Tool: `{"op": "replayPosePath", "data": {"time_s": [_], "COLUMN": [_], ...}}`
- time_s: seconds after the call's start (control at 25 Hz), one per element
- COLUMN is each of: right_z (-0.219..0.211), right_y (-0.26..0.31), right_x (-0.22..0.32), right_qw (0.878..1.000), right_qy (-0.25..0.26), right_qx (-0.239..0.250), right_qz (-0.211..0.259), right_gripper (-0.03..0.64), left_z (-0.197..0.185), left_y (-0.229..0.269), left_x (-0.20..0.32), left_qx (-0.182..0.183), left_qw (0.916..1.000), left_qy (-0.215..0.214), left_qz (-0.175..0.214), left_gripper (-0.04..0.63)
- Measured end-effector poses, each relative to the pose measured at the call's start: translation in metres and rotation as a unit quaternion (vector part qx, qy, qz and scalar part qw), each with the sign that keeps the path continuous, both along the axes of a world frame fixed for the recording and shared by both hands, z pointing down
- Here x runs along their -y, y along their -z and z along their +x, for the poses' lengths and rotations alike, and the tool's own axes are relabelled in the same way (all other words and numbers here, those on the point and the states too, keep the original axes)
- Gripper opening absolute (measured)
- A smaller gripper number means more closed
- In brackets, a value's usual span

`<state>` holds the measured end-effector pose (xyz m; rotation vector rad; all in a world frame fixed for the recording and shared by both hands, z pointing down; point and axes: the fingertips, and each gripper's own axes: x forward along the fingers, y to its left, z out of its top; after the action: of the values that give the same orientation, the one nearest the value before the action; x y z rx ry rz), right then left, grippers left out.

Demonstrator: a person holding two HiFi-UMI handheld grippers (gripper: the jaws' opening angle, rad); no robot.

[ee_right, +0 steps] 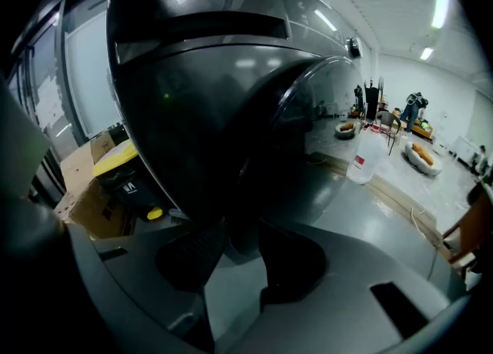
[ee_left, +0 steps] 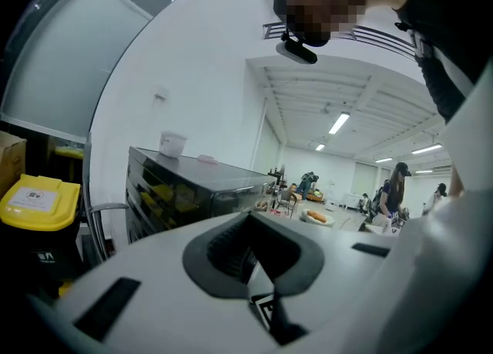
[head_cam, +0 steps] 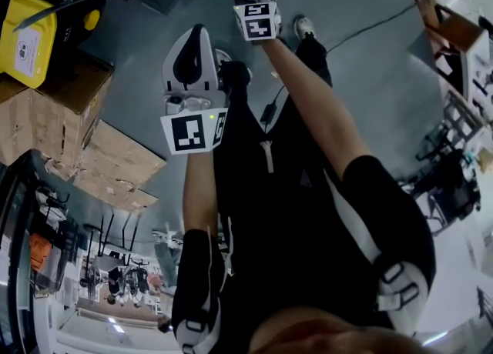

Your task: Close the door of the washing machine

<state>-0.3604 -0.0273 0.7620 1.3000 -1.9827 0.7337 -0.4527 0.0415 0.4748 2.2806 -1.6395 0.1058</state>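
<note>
Left gripper (ee_left: 250, 260) pointing into a bright room, jaws lying together on nothing, dark cabinet (ee_left: 192, 191) standing beyond, white cup (ee_left: 172, 144) sitting on top, yellow-lidded bin (ee_left: 35, 202) resting at left, person (ee_left: 394, 191) standing far off.

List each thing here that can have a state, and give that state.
Washing machine door: open, swung out from the front.
Right tool: jaws closed on the door's edge, it appears.
Left tool: jaws together, nothing between them.
Bin: yellow lid down.
</note>
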Motion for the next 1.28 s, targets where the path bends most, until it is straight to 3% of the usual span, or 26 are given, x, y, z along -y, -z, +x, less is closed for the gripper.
{"op": "replayPosePath", "data": {"time_s": [0.36, 0.6, 1.0, 1.28], "right_z": [0.057, 0.091, 0.152, 0.17], "right_y": [0.061, 0.137, 0.343, 0.454], "right_x": [-0.015, -0.016, 0.042, 0.044], "right_qw": [0.999, 0.992, 0.967, 0.941], "right_qy": [0.052, 0.114, 0.198, 0.238], "right_qx": [0.01, 0.057, 0.144, 0.207], "right_qz": [0.0, -0.014, 0.067, 0.122], "right_gripper": [0.102, 0.071, 0.04, 0.028], "left_z": [0.022, 0.047, 0.14, 0.175], "left_y": [0.035, 0.072, 0.194, 0.261], "left_x": [0.004, 0.014, 0.02, 0.002], "left_qx": [-0.011, -0.029, -0.014, 0.024], "left_qw": [0.9964, 0.9901, 0.9825, 0.9671], "left_qy": [0.083, 0.134, 0.184, 0.244], "left_qz": [-0.012, -0.031, 0.026, 0.068], "left_gripper": [0.005, 0.005, 0.005, 0.005]}}
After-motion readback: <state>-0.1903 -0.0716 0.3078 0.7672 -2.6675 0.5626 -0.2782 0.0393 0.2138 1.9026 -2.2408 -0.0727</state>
